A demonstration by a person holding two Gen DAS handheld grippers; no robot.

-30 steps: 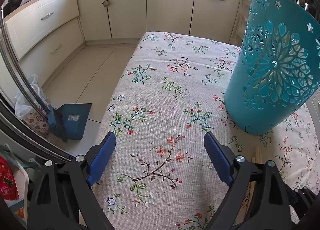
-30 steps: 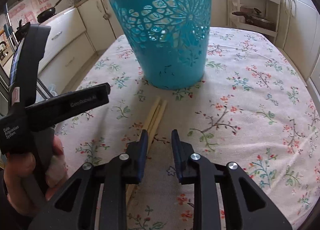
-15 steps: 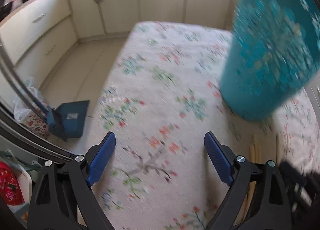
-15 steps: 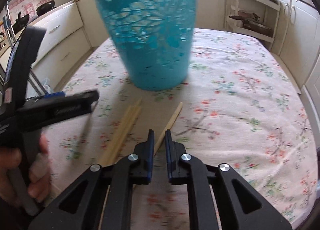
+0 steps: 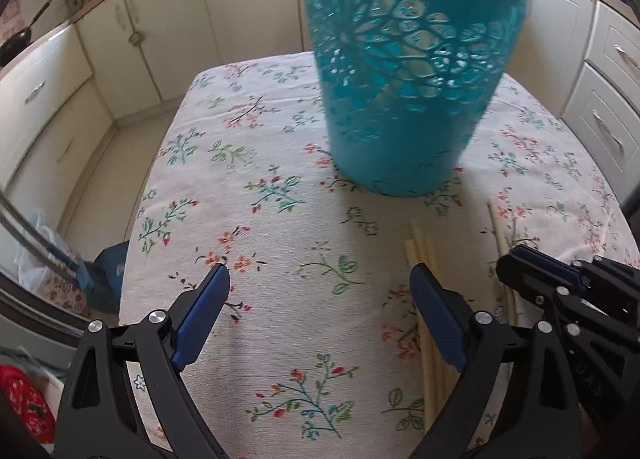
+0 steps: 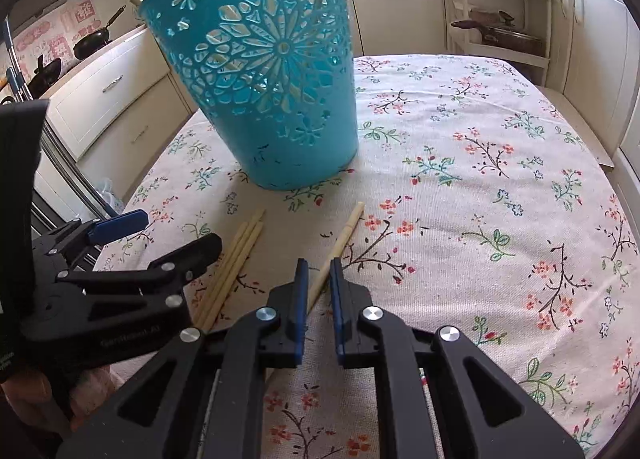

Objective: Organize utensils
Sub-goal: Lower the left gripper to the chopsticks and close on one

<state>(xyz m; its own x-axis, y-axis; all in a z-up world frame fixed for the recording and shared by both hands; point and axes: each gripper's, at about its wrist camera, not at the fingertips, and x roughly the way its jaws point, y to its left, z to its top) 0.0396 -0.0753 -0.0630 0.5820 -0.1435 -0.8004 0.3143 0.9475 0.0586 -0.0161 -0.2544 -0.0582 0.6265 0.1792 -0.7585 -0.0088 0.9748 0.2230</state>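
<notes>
Right gripper (image 6: 318,279): jaws drawn in to a narrow slot and clamped on a single wooden chopstick (image 6: 340,243), which runs out from between the blue pads and slants up-right toward the teal cut-out basket (image 6: 256,99); its far tip stops short of the basket's base. Left gripper (image 5: 320,311): jaws spread wide, nothing between them, only floral tablecloth (image 5: 280,219) beneath. Three more chopsticks (image 6: 236,259) lie bundled side by side on the cloth, just left of the held one in the right wrist view; in the left wrist view this bundle (image 5: 420,255) passes beside and under the right-hand blue pad (image 5: 436,319), outside the gap. Basket stands upright on the table, beyond both grippers.
</notes>
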